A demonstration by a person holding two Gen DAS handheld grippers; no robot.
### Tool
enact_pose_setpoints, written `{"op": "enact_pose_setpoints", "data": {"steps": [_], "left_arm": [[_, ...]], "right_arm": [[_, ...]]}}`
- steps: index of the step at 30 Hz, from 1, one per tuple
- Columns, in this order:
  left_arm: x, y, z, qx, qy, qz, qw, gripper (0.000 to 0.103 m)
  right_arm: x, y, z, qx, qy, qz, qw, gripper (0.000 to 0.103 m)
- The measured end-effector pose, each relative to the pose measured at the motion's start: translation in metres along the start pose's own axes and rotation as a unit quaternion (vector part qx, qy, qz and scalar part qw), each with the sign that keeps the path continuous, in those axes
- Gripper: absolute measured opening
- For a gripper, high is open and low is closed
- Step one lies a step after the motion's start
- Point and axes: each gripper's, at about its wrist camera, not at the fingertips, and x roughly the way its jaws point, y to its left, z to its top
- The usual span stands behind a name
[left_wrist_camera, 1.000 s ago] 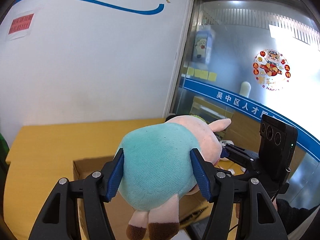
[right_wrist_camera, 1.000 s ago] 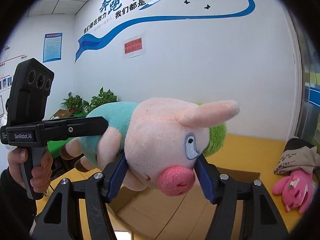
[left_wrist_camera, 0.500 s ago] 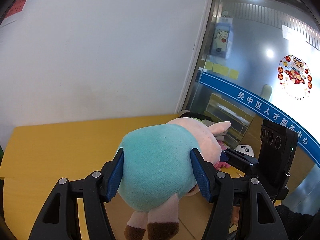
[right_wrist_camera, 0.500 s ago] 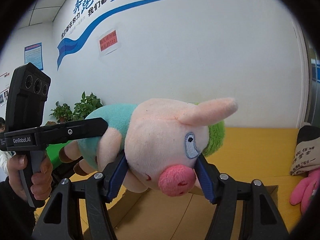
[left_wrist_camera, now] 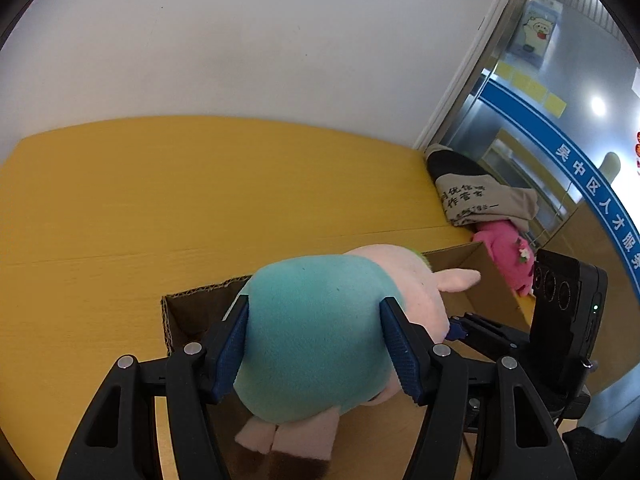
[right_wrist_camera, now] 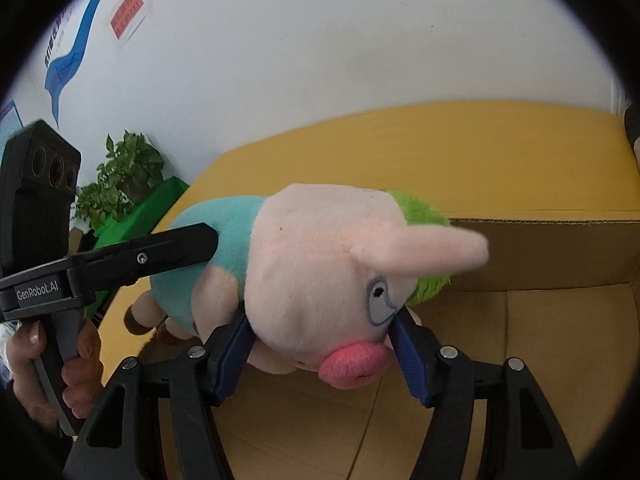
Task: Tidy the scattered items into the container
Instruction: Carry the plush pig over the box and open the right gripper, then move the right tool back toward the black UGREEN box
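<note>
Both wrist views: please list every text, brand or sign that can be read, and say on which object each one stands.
"GenRobot.AI": white, on the left gripper body.
"吴中区人才服务": white, on the blue band across the glass wall.
Black characters on the beige cloth bag: too small to read.
Red wall notice: blurred, unreadable.
Blue wall stripe lettering: unreadable.

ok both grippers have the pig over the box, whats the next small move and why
Probably lower it a little, then let go. The left gripper clamps the pig's teal body and the right gripper its head, and it hangs above the open cardboard box, with the box floor visible beneath it.
</note>
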Motion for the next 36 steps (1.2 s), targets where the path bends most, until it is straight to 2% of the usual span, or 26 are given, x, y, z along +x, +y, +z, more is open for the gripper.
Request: {"op": "enact_pose_setpoints", "data": {"steps": [2,5,8,11,13,14,17,19,21,24,27,30,33,36], "left_arm": [[0.005,0.003,-0.003,-0.003,0.004,0.020,0.9998,0.069],[0.017,0.012,-0.010,-0.024,0.034,0.051,0.9978,0.071],[0.009,0.018,-0.016,-0.039,0.023,0.049,0.9978,0.074],[0.002,0.015,-0.014,-0.047,0.027,0.072,0.9959,0.075],[-0.013,0.006,-0.013,-0.038,0.014,0.096,0.9946,0.074],[-0.023,0.002,-0.012,-0.035,0.003,0.104,0.9939,0.074],[-0.071,-0.015,-0.018,-0.031,-0.046,0.116,0.9917,0.075],[-0.106,-0.033,-0.030,-0.022,-0.081,0.122,0.9889,0.083],[-0.141,-0.051,-0.051,-0.013,-0.112,0.133,0.9848,0.097],[-0.182,-0.097,-0.096,0.023,-0.157,0.152,0.9755,0.103],[-0.200,-0.133,-0.139,0.051,-0.167,0.163,0.9712,0.103],[-0.210,-0.165,-0.170,0.057,-0.174,0.175,0.9674,0.103],[-0.216,-0.191,-0.192,0.057,-0.172,0.170,0.9686,0.103],[-0.213,-0.217,-0.199,0.054,-0.170,0.153,0.9721,0.103]], "right_arm": [[0.009,0.003,-0.008,-0.008,0.019,-0.002,1.000,0.067],[0.023,0.002,-0.022,-0.002,0.051,0.008,0.999,0.068],[0.019,0.009,-0.019,-0.007,0.048,0.010,0.999,0.068],[0.018,0.017,-0.011,-0.007,0.055,0.014,0.998,0.072],[0.006,0.021,-0.005,-0.011,0.046,0.011,0.999,0.074],[0.001,0.025,0.002,-0.016,0.040,0.005,0.999,0.078],[-0.045,0.032,0.004,-0.044,0.011,-0.026,0.999,0.081],[-0.085,0.036,0.000,-0.056,-0.013,-0.040,0.998,0.082],[-0.127,0.040,-0.011,-0.064,-0.037,-0.044,0.996,0.083],[-0.185,0.049,-0.036,-0.084,-0.073,-0.060,0.992,0.087],[-0.222,0.046,-0.068,-0.090,-0.090,-0.092,0.988,0.088],[-0.245,0.045,-0.089,-0.078,-0.094,-0.119,0.985,0.088],[-0.265,0.047,-0.114,-0.081,-0.095,-0.137,0.983,0.088],[-0.280,0.052,-0.132,-0.089,-0.095,-0.142,0.981,0.088]]}}
